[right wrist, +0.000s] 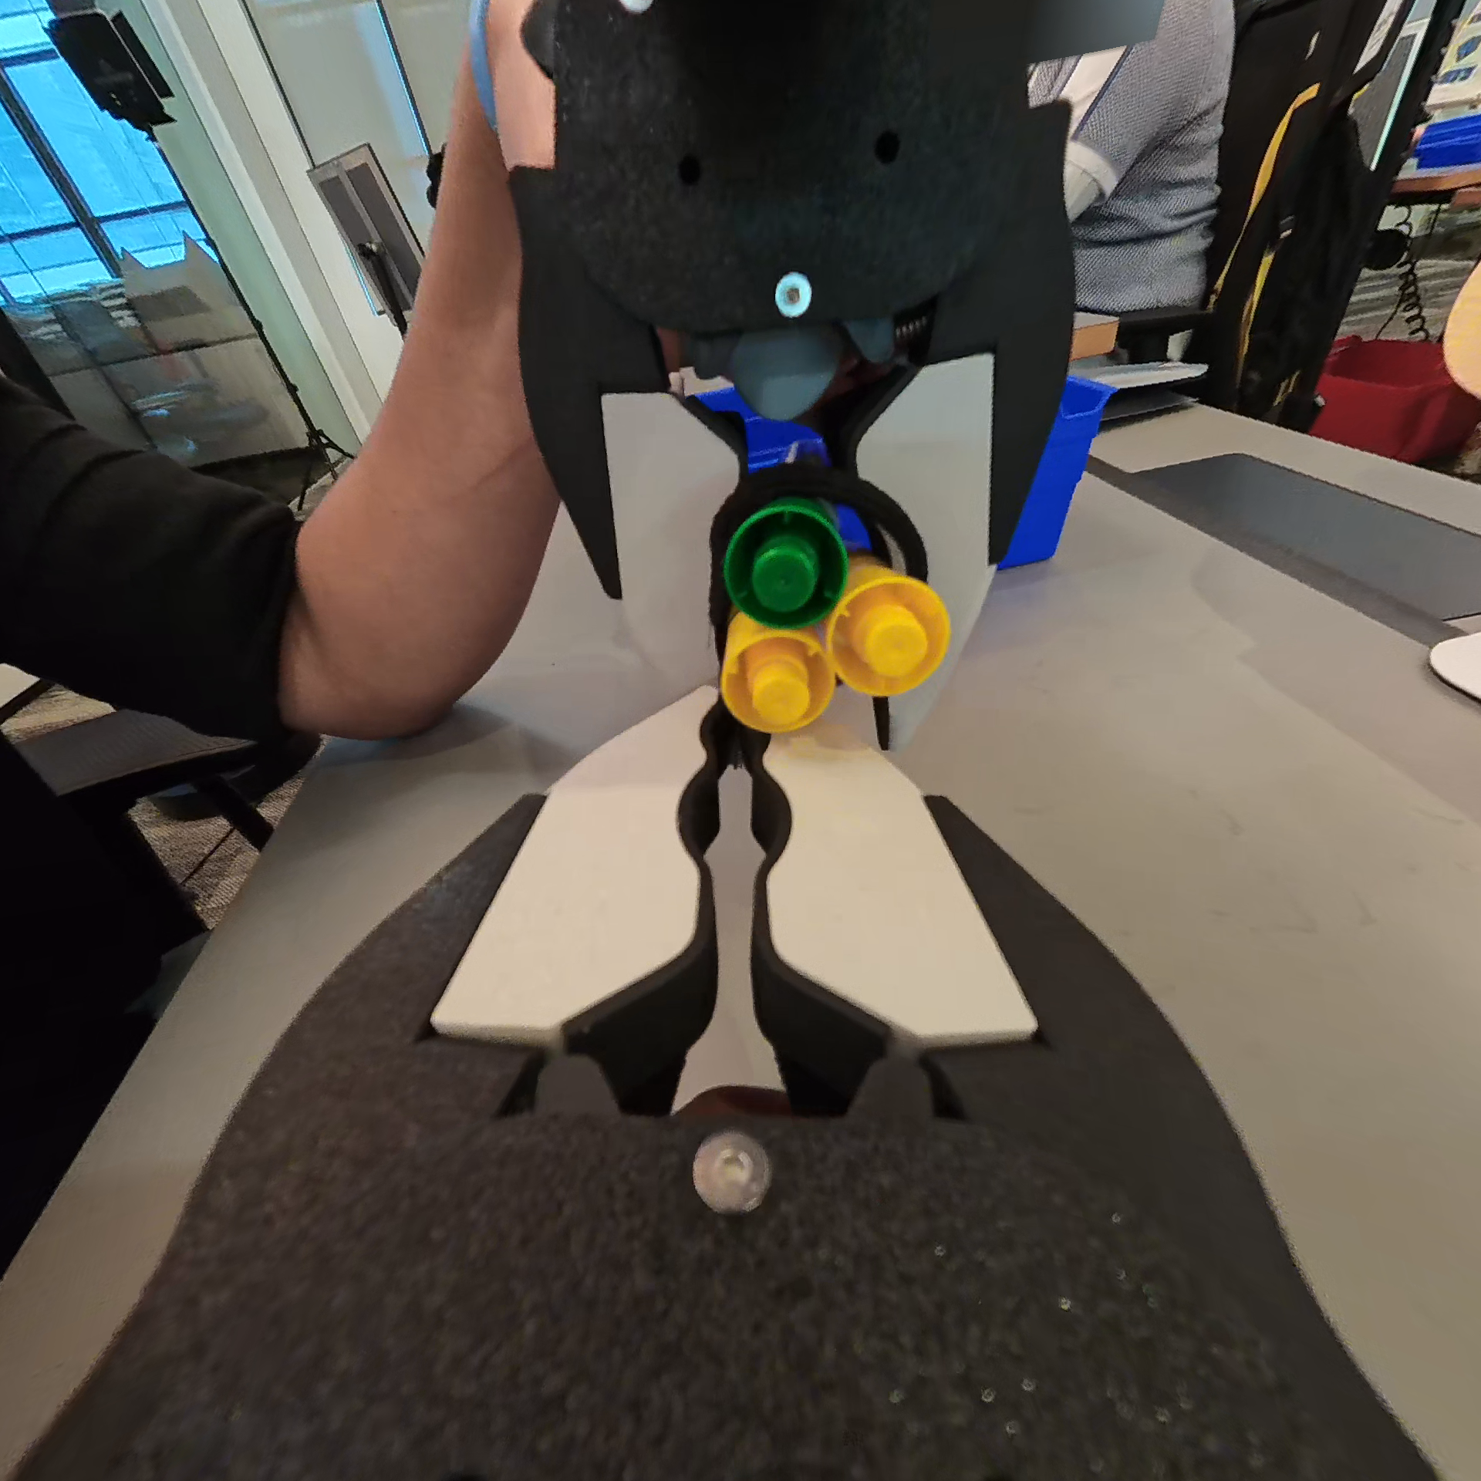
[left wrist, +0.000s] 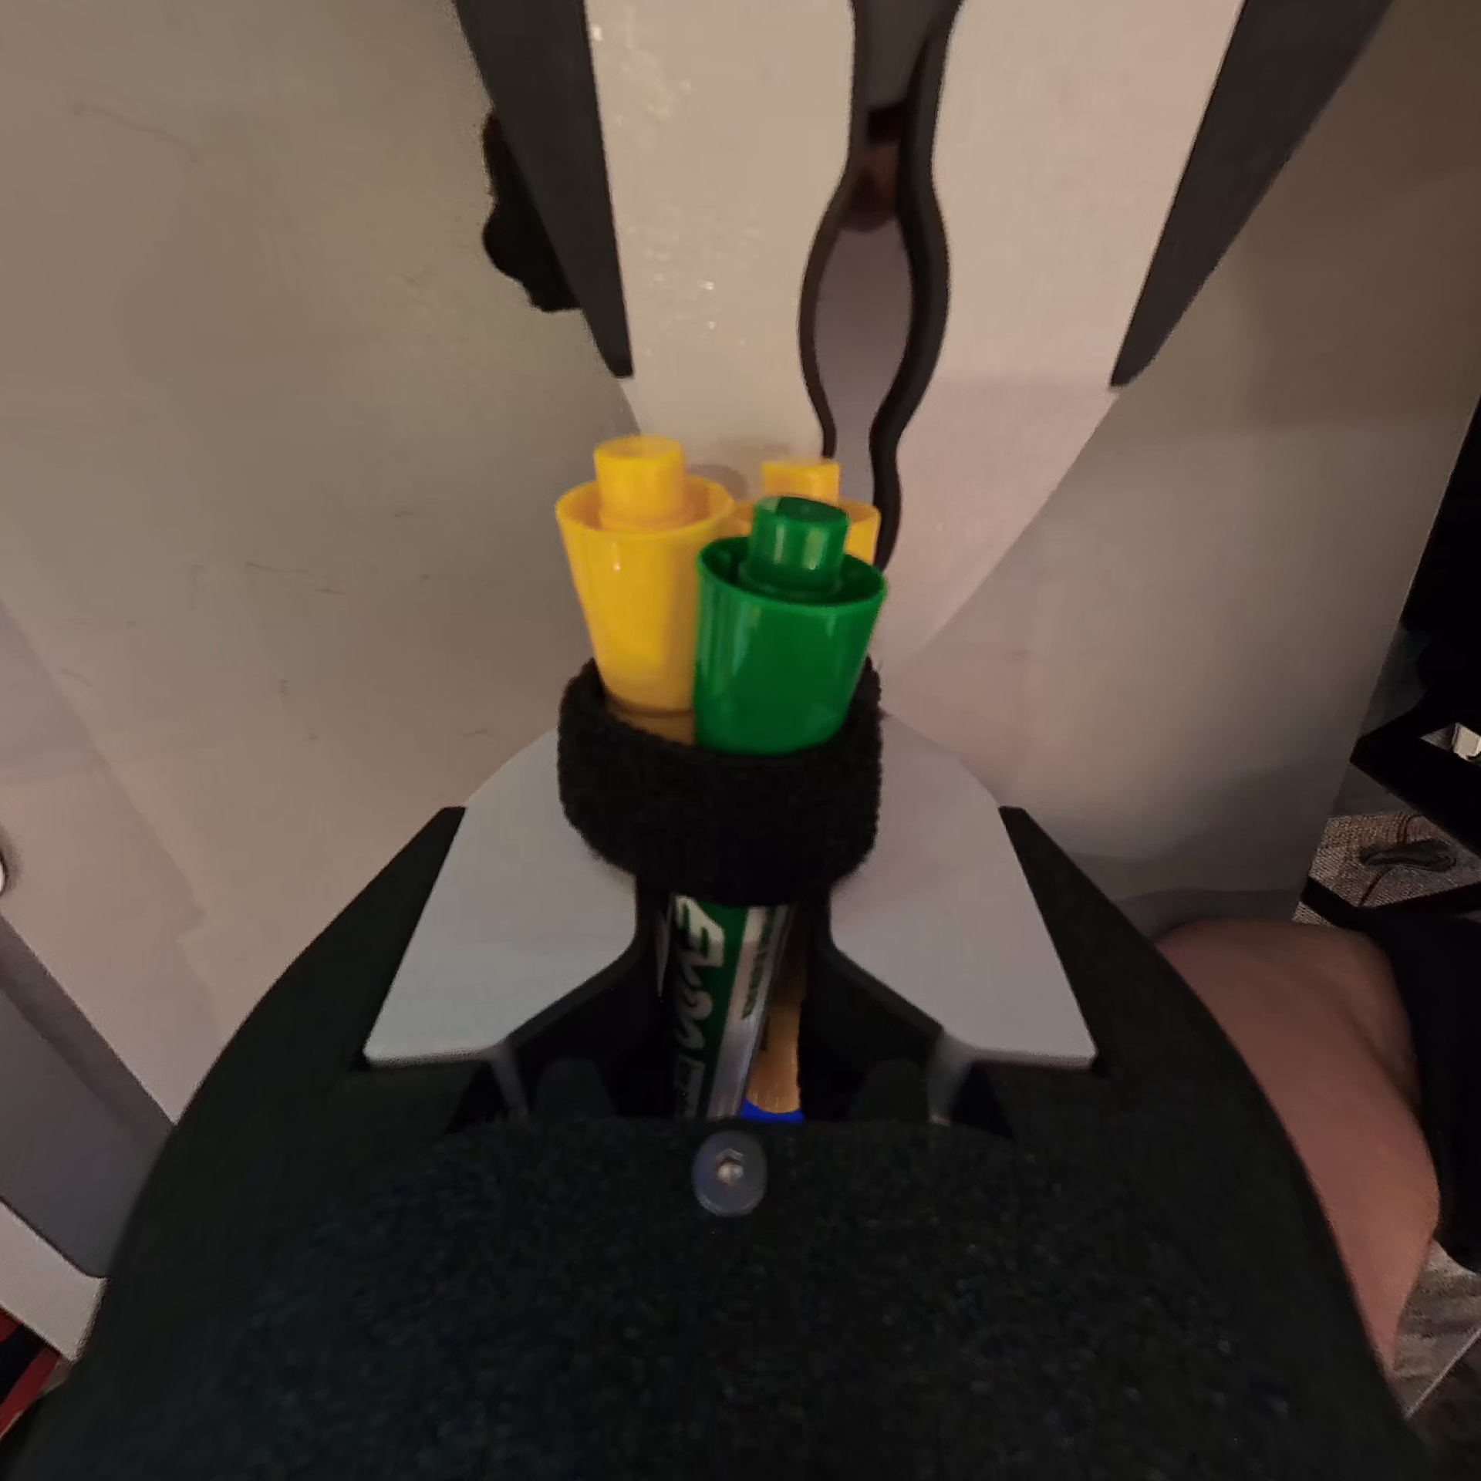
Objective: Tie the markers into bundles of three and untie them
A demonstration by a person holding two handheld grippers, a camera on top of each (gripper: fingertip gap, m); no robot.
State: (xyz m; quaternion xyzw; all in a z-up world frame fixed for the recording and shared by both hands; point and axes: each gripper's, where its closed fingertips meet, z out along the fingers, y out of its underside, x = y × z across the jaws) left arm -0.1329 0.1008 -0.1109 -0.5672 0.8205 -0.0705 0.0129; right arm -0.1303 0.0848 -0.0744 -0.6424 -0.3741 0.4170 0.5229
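Observation:
Three markers stand bundled: a green marker (left wrist: 789, 633) and two yellow markers (left wrist: 633, 593), with a thick black elastic band (left wrist: 717, 789) wrapped around them below the caps. My left gripper (left wrist: 721, 833) is shut on the bundle's barrels. In the right wrist view the left gripper (right wrist: 789, 641) faces me, with the green cap (right wrist: 785, 561) and yellow caps (right wrist: 885, 637) pointing at the camera. My right gripper (right wrist: 733, 721) is closed at its tips on a thin black strand of the band just below the caps. It also shows in the left wrist view (left wrist: 853, 461).
The grey table (right wrist: 1162, 801) lies below both grippers. A blue bin (right wrist: 1050, 481) stands behind the left gripper. A person's bare forearm (right wrist: 401, 521) rests on the table at left. A seated person (right wrist: 1146, 160) and a red bin (right wrist: 1386, 401) are farther back. The tips of both grippers are at nearly the same place.

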